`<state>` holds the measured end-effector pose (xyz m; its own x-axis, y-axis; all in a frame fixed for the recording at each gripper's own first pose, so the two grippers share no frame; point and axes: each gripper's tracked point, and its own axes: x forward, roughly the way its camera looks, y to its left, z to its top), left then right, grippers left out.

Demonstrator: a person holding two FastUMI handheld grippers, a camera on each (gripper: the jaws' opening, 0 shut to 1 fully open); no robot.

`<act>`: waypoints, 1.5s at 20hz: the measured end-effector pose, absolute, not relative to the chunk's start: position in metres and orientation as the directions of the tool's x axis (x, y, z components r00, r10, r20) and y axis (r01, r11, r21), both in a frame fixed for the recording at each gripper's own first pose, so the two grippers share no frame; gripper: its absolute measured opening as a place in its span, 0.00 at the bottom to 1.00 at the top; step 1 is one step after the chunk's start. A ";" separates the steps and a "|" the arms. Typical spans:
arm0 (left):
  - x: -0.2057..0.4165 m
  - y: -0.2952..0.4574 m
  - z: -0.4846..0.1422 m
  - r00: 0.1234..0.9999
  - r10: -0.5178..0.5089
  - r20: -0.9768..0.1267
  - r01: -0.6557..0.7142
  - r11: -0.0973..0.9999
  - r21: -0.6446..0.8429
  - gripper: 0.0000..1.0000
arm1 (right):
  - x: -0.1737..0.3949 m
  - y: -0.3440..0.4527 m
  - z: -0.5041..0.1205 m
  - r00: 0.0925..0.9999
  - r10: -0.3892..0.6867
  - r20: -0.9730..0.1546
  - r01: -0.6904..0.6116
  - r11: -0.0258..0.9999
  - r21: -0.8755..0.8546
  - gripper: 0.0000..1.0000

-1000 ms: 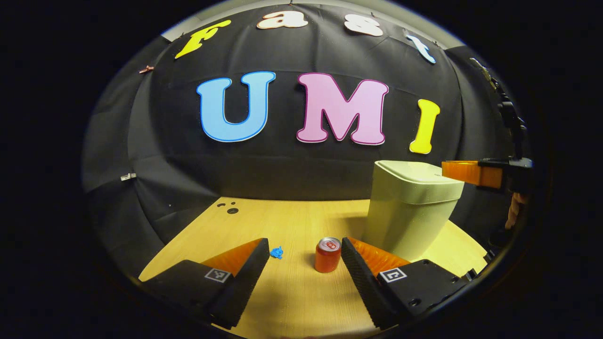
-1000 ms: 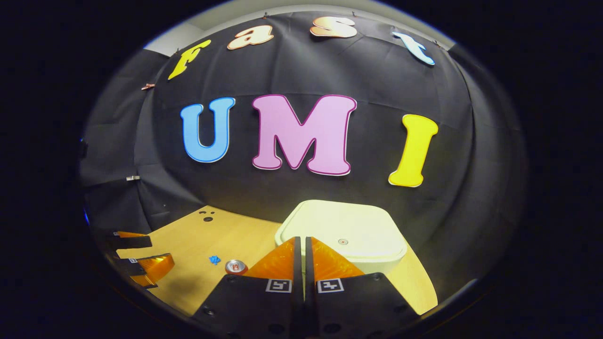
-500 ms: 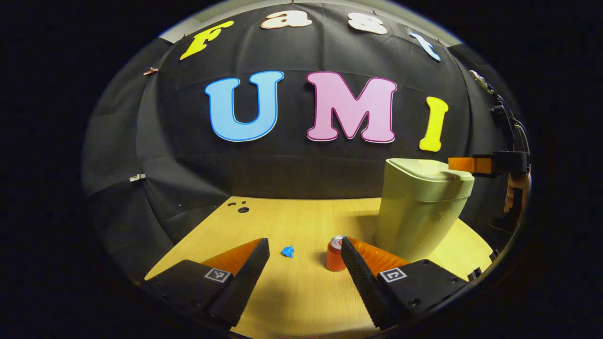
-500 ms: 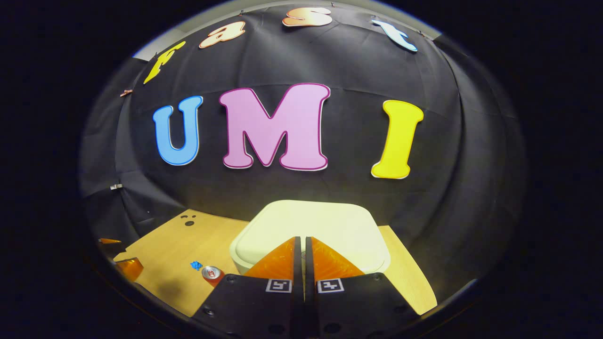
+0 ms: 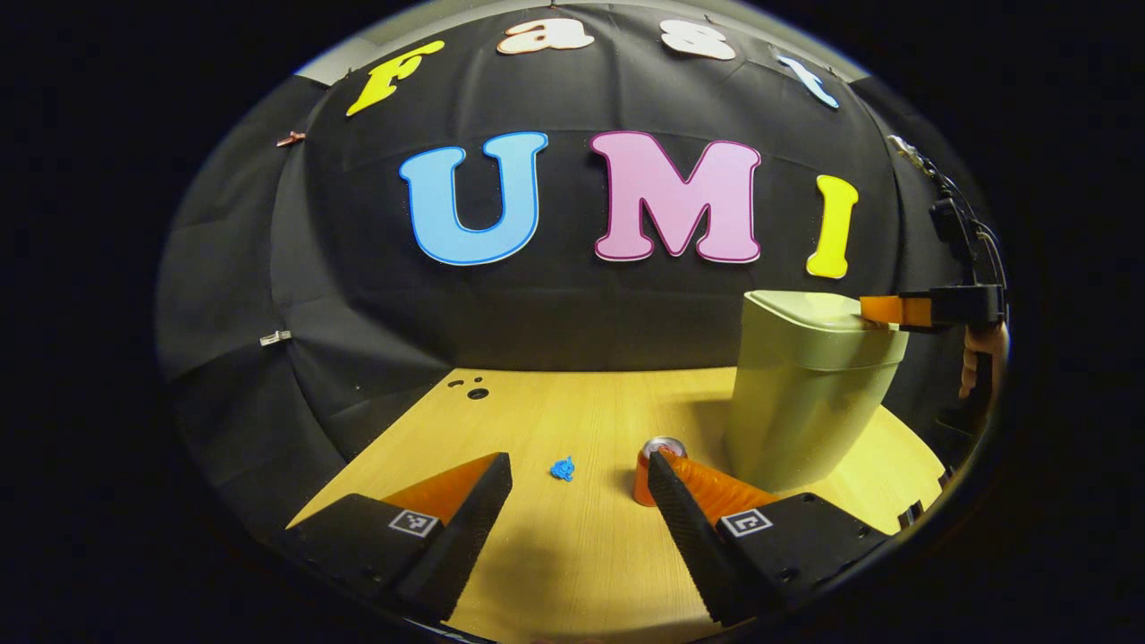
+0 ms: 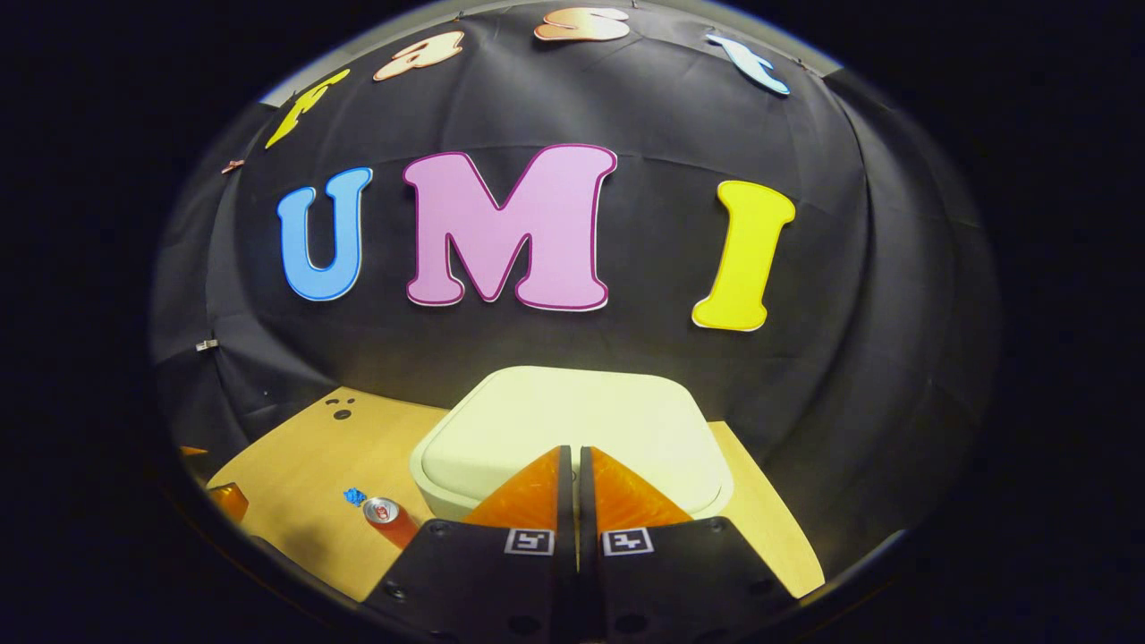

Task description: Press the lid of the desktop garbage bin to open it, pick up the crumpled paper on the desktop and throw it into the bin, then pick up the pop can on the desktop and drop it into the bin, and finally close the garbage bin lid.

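On the wooden desktop (image 5: pixel 572 411), the clenched right gripper (image 6: pixel 572 456) touches the bin lid (image 6: pixel 572 420); left gripper (image 5: pixel 577 487) spread wide.

No readable text: the red pop can's (image 5: pixel 646 472) label and the grippers' square markers stay illegible.

Black cloth wall (image 5: pixel 555 313) stands behind a light wooden table (image 5: pixel 555 555).

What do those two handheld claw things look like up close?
Each gripper, left and right, has two wedge-shaped fingers with ribbed surfaces on blocky black bodies. Every body carries a small square black-and-white marker and screw holes. Cables run above the right gripper.
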<state>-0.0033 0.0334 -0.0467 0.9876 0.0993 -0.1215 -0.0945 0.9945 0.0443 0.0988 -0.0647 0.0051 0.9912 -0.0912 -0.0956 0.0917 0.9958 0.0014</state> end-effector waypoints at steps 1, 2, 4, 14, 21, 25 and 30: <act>-0.003 0.031 -0.050 0.988 0.092 -0.127 -0.086 0.995 0.048 0.98 | 0.099 -0.063 0.004 0.991 -0.096 -0.091 0.097 0.995 0.006 0.05; -0.004 0.029 -0.051 0.987 0.085 -0.133 -0.078 0.995 0.054 0.98 | 0.099 -0.063 0.005 0.991 -0.099 -0.092 0.100 0.995 0.005 0.05; -0.007 0.029 -0.051 0.988 0.084 -0.133 -0.075 0.995 0.071 0.98 | 0.097 -0.063 0.001 0.990 -0.107 -0.089 0.107 0.994 -0.010 0.05; -0.030 0.062 -0.042 0.993 0.086 -0.083 -0.080 0.995 0.066 0.98 | 0.088 -0.068 0.026 0.983 -0.183 -0.035 0.183 0.983 0.000 0.05; -0.049 0.108 -0.048 0.994 0.089 -0.060 -0.087 0.995 0.043 1.00 | 0.055 -0.044 0.051 0.973 -0.227 0.032 0.228 0.973 -0.022 0.05; -0.052 0.117 -0.060 0.995 0.070 -0.069 -0.067 0.997 0.037 0.98 | 0.034 -0.025 0.040 0.977 -0.215 0.011 0.215 0.975 -0.063 0.05; -0.040 0.113 -0.062 0.997 0.033 -0.076 -0.030 0.999 0.034 0.98 | 0.020 -0.014 0.030 0.979 -0.205 -0.016 0.204 0.977 -0.056 0.05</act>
<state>-0.0402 0.1129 -0.0616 0.9966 0.0328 -0.0757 -0.0302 0.9989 0.0344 0.0196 -0.0136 0.0299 0.9786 -0.2053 -0.0157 0.2041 0.9773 -0.0565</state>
